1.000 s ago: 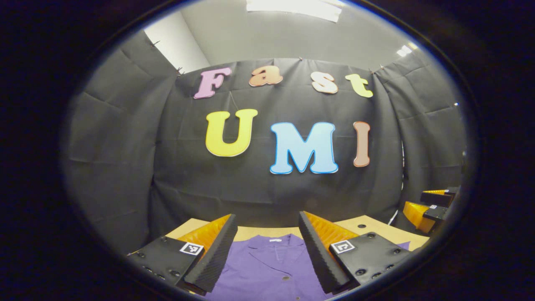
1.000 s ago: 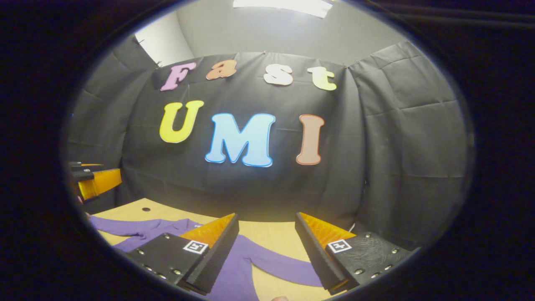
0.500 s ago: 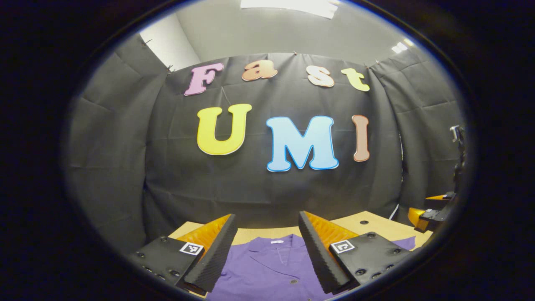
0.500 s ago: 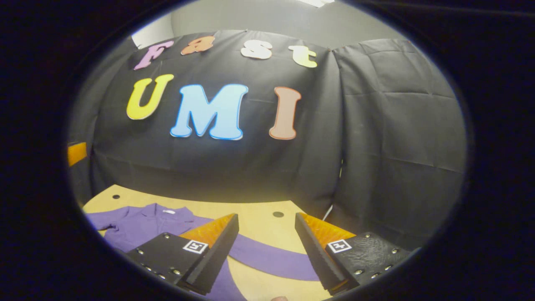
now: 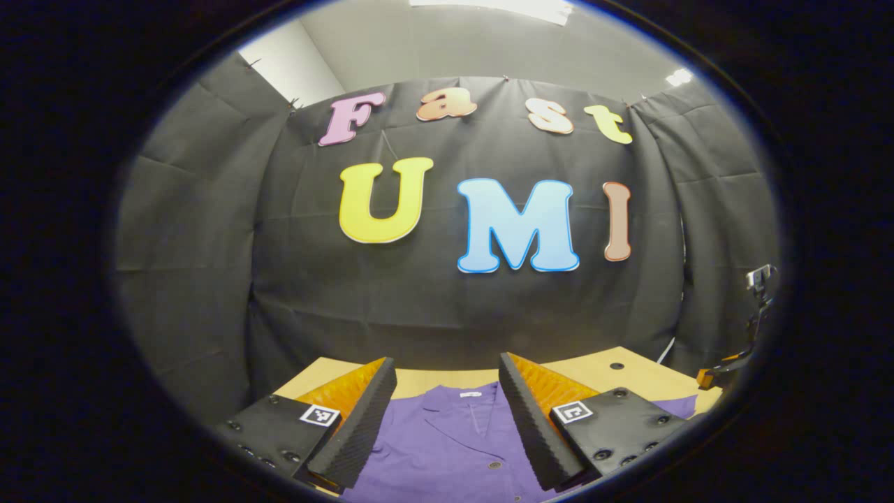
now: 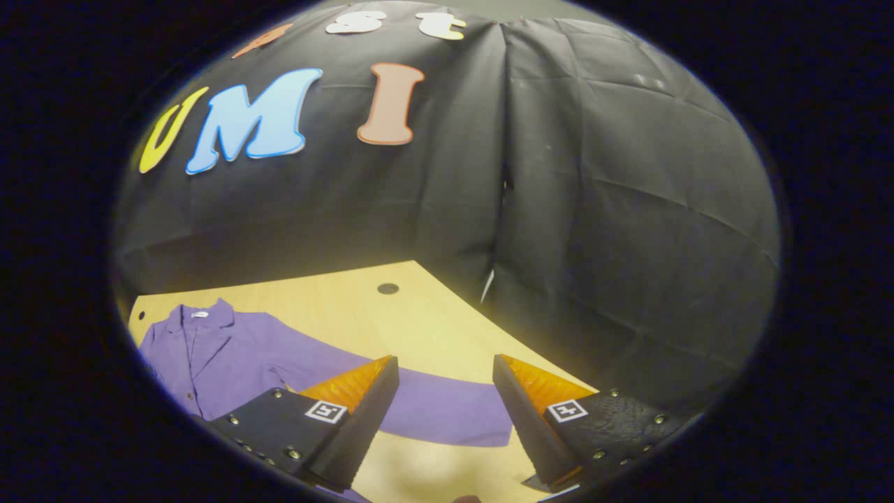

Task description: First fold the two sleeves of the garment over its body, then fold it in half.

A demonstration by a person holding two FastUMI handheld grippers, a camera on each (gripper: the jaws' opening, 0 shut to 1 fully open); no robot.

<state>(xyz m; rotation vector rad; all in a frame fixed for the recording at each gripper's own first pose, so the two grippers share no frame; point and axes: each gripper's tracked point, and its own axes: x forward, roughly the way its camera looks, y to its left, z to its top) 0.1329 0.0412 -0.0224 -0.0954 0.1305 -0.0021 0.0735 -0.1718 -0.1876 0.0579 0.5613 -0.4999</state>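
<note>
Purple garment (image 6: 230, 356) lies flat and unfolded on the pale wooden worktop (image 6: 419, 314), front side up, collar (image 6: 199, 318) toward the black cloth wall. White tag visible inside the collar; small buttons run down the front placket. In the right gripper view one long sleeve (image 6: 447, 416) stretches away from the garment's body across the bare wood, its cuff end lying flat between the two fingers of the right claw.

Right claw (image 6: 443, 419): fingers spread wide apart, nothing between them, held above the sleeve. Whether it touches the fabric cannot be told. A dark round hole (image 6: 387, 288) sits in the worktop beyond the sleeve, toward the wall.

Left claw (image 5: 447, 419): fingers likewise spread apart, gripping nothing, held above the garment's chest just below the collar (image 5: 471, 402). In the left gripper view the garment's body (image 5: 447, 454) shows between the fingers, and the sleeve tip (image 5: 677, 405) shows past the claw on the far side of the garment. Another round hole (image 5: 616, 365) lies in the worktop (image 5: 628, 381) beyond that sleeve.

Both sleeves not yet folded over the body.
</note>
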